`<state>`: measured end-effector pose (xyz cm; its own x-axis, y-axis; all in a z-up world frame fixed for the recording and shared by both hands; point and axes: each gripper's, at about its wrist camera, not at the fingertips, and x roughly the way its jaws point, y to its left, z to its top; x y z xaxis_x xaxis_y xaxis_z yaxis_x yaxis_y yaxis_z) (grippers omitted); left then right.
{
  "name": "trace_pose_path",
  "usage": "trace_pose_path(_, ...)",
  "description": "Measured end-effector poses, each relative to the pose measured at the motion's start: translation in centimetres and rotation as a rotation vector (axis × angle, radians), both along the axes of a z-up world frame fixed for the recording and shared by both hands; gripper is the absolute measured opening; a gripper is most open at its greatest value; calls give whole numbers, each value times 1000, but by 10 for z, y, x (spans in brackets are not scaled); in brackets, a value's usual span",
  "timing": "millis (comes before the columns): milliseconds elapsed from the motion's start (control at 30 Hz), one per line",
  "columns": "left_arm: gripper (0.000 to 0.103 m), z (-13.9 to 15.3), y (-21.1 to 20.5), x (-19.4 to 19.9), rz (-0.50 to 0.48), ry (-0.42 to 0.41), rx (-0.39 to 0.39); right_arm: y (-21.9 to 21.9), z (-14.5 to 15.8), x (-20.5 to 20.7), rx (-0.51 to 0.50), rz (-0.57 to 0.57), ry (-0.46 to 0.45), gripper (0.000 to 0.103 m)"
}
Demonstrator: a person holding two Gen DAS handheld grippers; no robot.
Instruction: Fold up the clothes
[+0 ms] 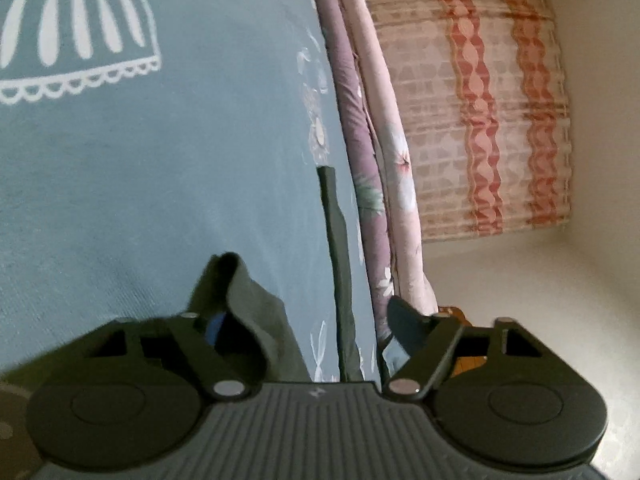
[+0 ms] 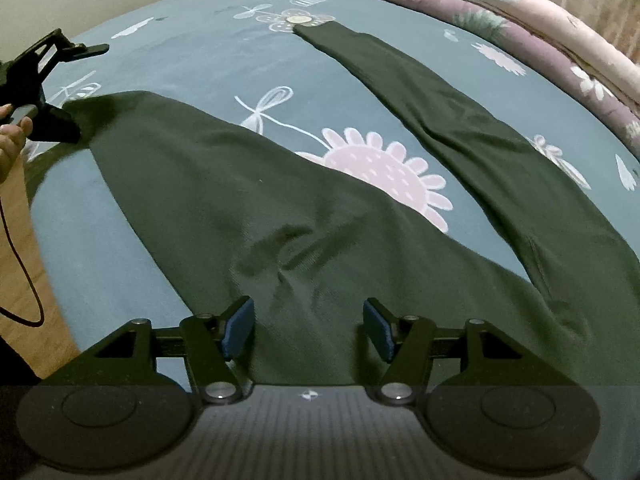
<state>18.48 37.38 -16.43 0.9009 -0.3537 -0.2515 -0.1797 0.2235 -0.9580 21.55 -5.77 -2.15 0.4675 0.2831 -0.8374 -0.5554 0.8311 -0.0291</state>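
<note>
So the dark trousers (image 2: 240,200) are spread flat on the blue flowery bed sheet (image 2: 180,52), waist end nearest the right wrist camera. One leg runs off toward 10 o'clock, the other toward 1 o'clock, and its cuff stops right at a printed flower.

The right tool (image 2: 308,320) hangs over the seat area, pointing steeply down. It's released, with blue pads wide apart and wrinkled cloth showing in the gap. I can't tell if the tips touch the fabric.

The left tool (image 2: 80,88) is out at 9 o'clock in that view, held by a hand (image 2: 12,136) right at the end of the near leg. From its own camera, the cuff (image 1: 248,308) is flopped over the finger at 7 o'clock. The other finger stands well clear at 5 o'clock, so it's released and nothing's pinched.

Rolled purple and pink quilts (image 2: 520,40) line the far edge of the bed. A striped curtain (image 1: 480,120) sits past them, and a dark cable (image 2: 16,260) dangles at 8 o'clock.
</note>
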Motion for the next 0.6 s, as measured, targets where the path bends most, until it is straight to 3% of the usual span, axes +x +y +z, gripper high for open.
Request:
trace_pose_path(67, 34, -3, -1, 3, 1, 43, 31, -1, -1, 1, 0, -12, 4, 66)
trace_pose_path(233, 6, 5, -5, 7, -2, 124, 188, 0, -2, 2, -9, -6, 3, 66)
trace_pose_path(433, 4, 52, 3, 11, -16, 106, 469, 0, 0, 2, -11, -4, -7, 66)
trace_pose_path(600, 4, 72, 6, 9, -16, 243, 720, -1, 0, 0, -14, -8, -12, 66)
